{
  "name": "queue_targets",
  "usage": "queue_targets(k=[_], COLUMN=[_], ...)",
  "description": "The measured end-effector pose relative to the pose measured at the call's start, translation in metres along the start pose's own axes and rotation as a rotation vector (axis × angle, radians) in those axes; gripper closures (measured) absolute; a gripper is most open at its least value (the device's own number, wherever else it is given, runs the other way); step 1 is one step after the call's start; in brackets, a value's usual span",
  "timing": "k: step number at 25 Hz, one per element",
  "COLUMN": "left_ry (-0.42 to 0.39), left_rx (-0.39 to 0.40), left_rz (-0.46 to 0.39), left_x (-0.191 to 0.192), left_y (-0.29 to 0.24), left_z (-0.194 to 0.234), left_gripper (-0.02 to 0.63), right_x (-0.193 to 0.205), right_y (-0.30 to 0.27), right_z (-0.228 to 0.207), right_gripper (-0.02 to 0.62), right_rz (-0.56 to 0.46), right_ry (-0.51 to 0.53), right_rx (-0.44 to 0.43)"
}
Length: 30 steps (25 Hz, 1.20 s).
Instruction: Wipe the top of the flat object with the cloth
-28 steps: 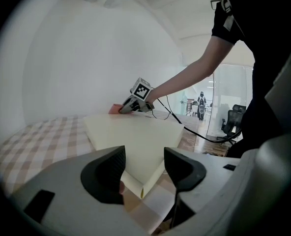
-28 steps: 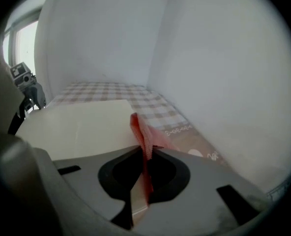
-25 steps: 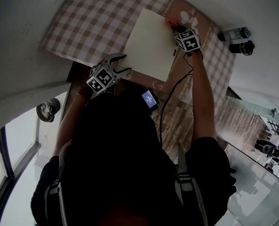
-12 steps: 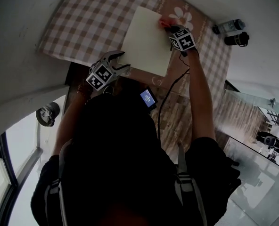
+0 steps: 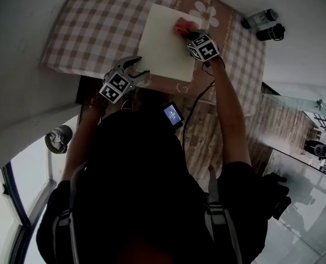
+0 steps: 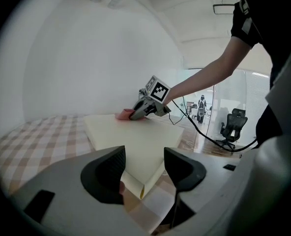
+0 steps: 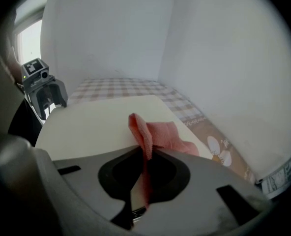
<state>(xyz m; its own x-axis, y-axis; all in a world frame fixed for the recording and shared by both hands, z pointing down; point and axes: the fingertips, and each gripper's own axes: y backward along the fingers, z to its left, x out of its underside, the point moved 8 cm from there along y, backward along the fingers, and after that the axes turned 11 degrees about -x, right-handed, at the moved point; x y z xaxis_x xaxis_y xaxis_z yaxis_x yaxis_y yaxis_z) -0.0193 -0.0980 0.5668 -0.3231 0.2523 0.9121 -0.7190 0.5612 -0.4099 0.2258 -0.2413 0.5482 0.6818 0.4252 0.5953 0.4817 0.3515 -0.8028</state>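
A flat cream board (image 5: 163, 45) lies on the checked tablecloth (image 5: 97, 26). My right gripper (image 5: 188, 34) is shut on a pink cloth (image 5: 181, 28), which rests on the board near its far right edge. In the right gripper view the cloth (image 7: 160, 134) stands pinched upright between the jaws of the right gripper (image 7: 145, 156), over the board (image 7: 96, 119). My left gripper (image 5: 138, 71) is open at the board's near left corner. In the left gripper view that corner of the board (image 6: 130, 136) sits between the spread jaws of the left gripper (image 6: 144, 162), and the pads do not press on it.
Two dark cylinders (image 5: 259, 18) (image 5: 270, 32) lie on the cloth's far right. A daisy print (image 5: 206, 14) is just beyond the board. A black cable (image 5: 193, 109) trails from the right gripper. A white wall borders the table at left. An office chair (image 6: 231, 127) stands at the right.
The right gripper has slid the pink cloth leftward from the board's right edge onto its top. The left gripper has stayed at the near corner.
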Motion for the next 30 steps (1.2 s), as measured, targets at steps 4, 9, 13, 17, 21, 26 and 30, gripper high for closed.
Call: queue_targets(k=[4, 9, 13, 17, 21, 26, 30], left_ry=[-0.011, -0.014, -0.013, -0.012, -0.012, -0.017, -0.024], left_rx=[-0.006, -0.009, -0.006, -0.003, 0.002, 0.012, 0.004], left_rz=[0.005, 0.005, 0.002, -0.002, -0.006, -0.007, -0.006], left_x=[-0.001, -0.002, -0.001, -0.004, -0.004, 0.000, 0.000], left_y=[-0.007, -0.009, -0.007, -0.012, -0.013, -0.007, -0.007], left_z=[-0.011, -0.015, -0.015, -0.010, -0.009, -0.014, -0.014], left_gripper=[0.344, 0.344, 0.344, 0.344, 0.344, 0.347, 0.348], right_x=[0.012, 0.019, 0.023, 0.024, 0.028, 0.034, 0.036], right_y=[0.007, 0.012, 0.015, 0.016, 0.019, 0.024, 0.026], right_z=[0.011, 0.025, 0.039, 0.044, 0.054, 0.074, 0.081], right_gripper=[0.578, 0.578, 0.577, 0.577, 0.578, 0.578, 0.578], right_rz=[0.009, 0.006, 0.000, -0.008, -0.014, -0.019, -0.018], right_ry=[0.011, 0.011, 0.009, 0.007, 0.010, 0.020, 0.022], right_rx=[0.008, 0.004, 0.004, 0.003, 0.001, -0.003, -0.007])
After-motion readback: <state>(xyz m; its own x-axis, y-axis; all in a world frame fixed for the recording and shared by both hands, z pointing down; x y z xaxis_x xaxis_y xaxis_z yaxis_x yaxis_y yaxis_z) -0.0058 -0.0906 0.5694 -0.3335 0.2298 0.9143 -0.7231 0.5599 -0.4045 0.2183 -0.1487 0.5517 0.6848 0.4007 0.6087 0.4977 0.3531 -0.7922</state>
